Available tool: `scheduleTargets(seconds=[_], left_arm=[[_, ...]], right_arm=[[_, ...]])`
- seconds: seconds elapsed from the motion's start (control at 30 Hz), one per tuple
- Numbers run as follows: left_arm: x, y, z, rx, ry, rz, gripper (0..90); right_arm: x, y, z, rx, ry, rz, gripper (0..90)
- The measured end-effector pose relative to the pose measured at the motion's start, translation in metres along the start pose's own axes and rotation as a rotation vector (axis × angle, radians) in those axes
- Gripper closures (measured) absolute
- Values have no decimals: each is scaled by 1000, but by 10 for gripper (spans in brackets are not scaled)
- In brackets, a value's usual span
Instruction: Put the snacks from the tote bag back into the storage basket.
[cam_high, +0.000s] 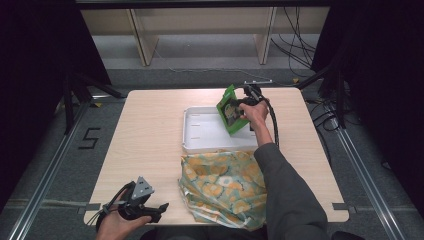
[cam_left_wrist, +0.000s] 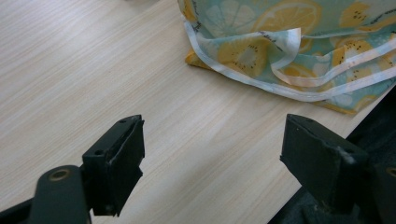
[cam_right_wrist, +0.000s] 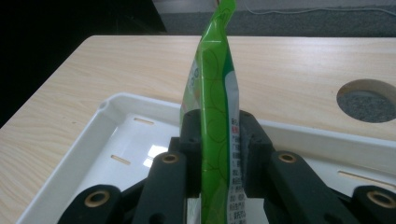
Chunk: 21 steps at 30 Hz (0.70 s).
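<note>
A green snack packet hangs over the right end of the white tray, pinched edge-on by my right gripper. In the right gripper view the packet stands upright between the two black jaws of the right gripper, with the tray beneath. My left gripper hovers at the table's near left corner, open with nothing between its fingers. In the left gripper view, the left gripper has its jaws spread wide over bare wood, the fruit-print cloth bag lying beyond them.
The fruit-print cloth bag lies crumpled on the table's near edge, just in front of the tray. A round cable hole is cut in the tabletop beyond the tray. Shelving stands behind the table.
</note>
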<state>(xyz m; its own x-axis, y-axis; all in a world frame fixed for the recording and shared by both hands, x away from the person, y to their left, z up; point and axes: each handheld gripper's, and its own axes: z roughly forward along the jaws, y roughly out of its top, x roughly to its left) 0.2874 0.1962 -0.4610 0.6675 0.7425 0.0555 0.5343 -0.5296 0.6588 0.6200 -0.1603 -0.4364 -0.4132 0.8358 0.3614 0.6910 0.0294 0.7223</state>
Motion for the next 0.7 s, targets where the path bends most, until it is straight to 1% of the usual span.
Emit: scheduleTargets(seconds=[0.03, 0.07, 0.13, 0.17, 0.2, 0.3, 0.37, 0.4, 0.43, 0.47, 0.5, 0.53, 0.57, 0.6, 0.63, 0.67, 0.7], left_arm=[[0, 0, 0, 1, 0, -1, 209], [0, 0, 0, 0, 0, -1, 209], [0, 0, 0, 0, -1, -2, 209], [0, 0, 0, 0, 0, -5, 210], [0, 0, 0, 1, -1, -1, 209], [-1, 0, 0, 0, -3, -2, 209], [-2, 0, 1, -13, -4, -14, 209], [-1, 0, 0, -2, -3, -1, 209], [-1, 0, 0, 0, -4, 4, 209], [-1, 0, 0, 1, -6, -4, 209], [-2, 0, 1, -2, -9, -19, 209], [-2, 0, 1, -8, -2, -22, 210], [-3, 0, 2, -12, -5, -29, 209], [-2, 0, 1, 3, -13, -12, 209], [-2, 0, 1, 1, -13, -15, 209], [-2, 0, 1, 1, -13, -15, 210], [-2, 0, 1, 0, -14, -16, 209]], right_arm=[[-2, 0, 1, -7, -6, -20, 756], [-2, 0, 3, -12, 0, -20, 755], [-2, -1, 4, -9, -9, -8, 753], [-1, -1, 6, -3, 4, 11, 753], [-3, -1, 7, -12, -9, -6, 752], [-3, -1, 6, -8, -12, -1, 748], [-3, -1, 6, -5, -22, -2, 742], [-4, -1, 7, -5, -29, -5, 736], [-4, -2, 7, 6, -40, 9, 732], [-8, -1, 7, -5, -36, -35, 731], [-8, -1, 7, -1, -41, 2, 730], [-8, -2, 7, 3, -43, 27, 729], [-7, -2, 7, 8, -50, 50, 730], [-9, -2, 8, -13, -52, 30, 730], [-6, -2, 8, -8, -53, 62, 731], [-10, -2, 9, -15, -52, 27, 733], [-10, -2, 10, -19, -49, 42, 733]])
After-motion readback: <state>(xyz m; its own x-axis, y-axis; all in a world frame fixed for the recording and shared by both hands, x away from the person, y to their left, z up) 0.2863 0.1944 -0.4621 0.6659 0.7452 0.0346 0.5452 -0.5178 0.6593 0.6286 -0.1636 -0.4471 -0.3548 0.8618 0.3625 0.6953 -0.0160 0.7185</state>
